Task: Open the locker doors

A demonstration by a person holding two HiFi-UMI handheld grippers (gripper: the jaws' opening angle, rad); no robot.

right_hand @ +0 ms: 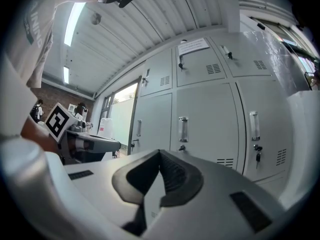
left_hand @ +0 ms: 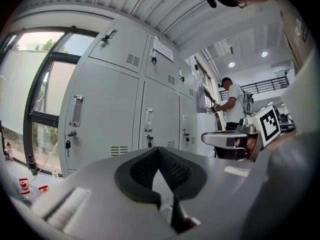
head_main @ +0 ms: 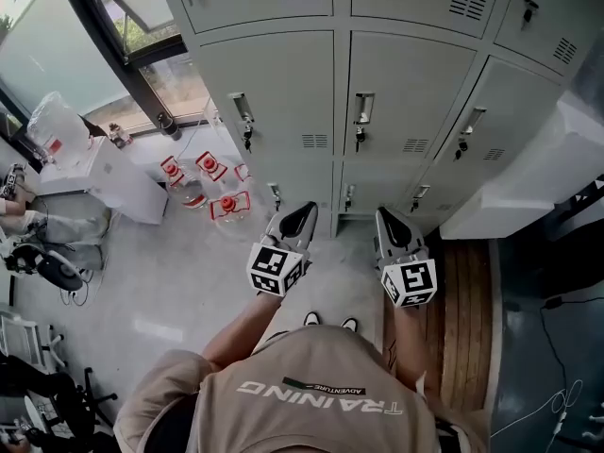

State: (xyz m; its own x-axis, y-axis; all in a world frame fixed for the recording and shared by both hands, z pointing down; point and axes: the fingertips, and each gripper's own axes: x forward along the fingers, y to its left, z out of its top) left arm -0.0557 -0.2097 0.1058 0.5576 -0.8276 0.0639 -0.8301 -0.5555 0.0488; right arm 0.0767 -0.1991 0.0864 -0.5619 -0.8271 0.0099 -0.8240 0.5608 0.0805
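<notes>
The left gripper and right gripper are both closed on nothing, facing the shut locker doors.

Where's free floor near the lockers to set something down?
Bare grey floor left of the person, below the water jugs; also the strip between the shoes and the lockers. Crowded around the jugs and the white cabinet.

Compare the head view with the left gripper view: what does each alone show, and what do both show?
Only the head view: the person's shoes and wooden floor strip. Only the left gripper view: a second person and ceiling lights. Both: the closed locker door by the window, key in its lock, and the left gripper.
</notes>
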